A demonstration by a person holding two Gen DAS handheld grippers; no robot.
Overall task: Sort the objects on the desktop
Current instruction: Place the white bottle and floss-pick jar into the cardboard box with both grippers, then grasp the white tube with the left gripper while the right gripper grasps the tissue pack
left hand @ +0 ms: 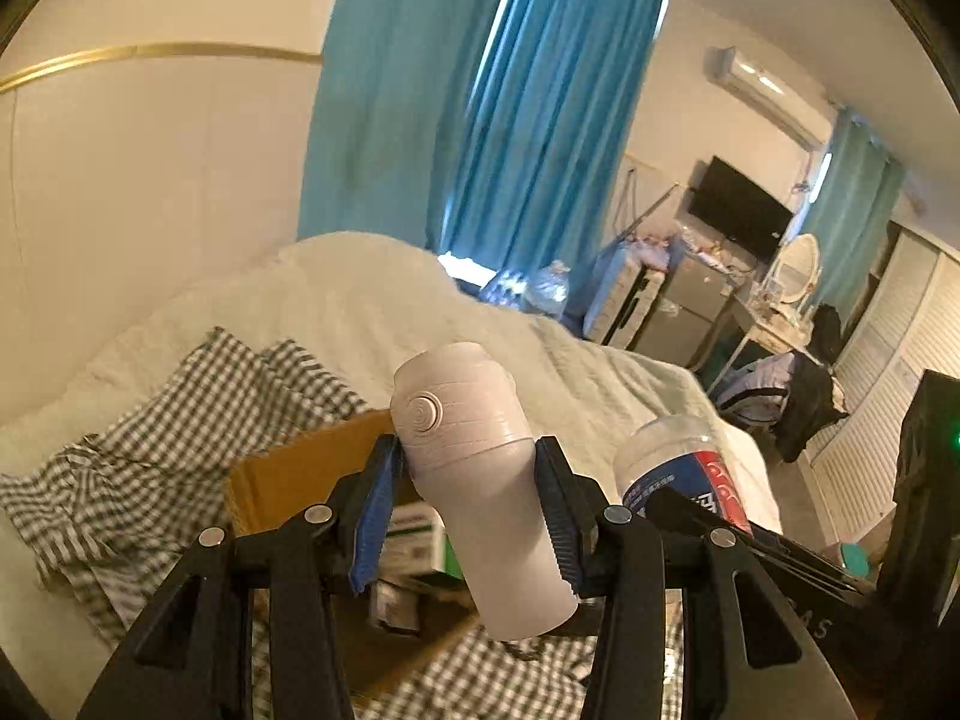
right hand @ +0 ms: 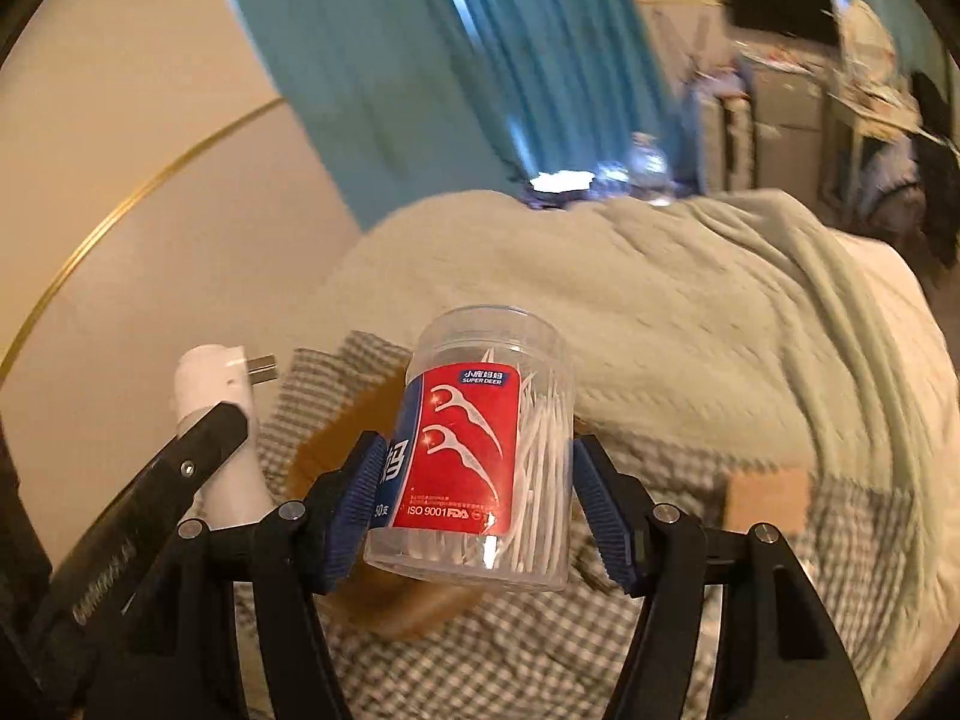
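nearest, the left gripper (left hand: 468, 474) has its ribbed blue jaws clamped on a smooth white plug-in device (left hand: 474, 480), rounded, with an embossed round button and metal prongs, tilted in the air. the right gripper (right hand: 477, 480) has its jaws closed on a clear plastic floss pick jar (right hand: 486, 456), a cylinder with a red and blue label, packed with white picks, also lifted. below them an open cardboard box (left hand: 300, 474) holding small packs sits on a grey gingham cloth (left hand: 126, 480) over the bed. beyond lies a pale knitted blanket (right hand: 690, 312), then teal curtains (left hand: 480, 120).
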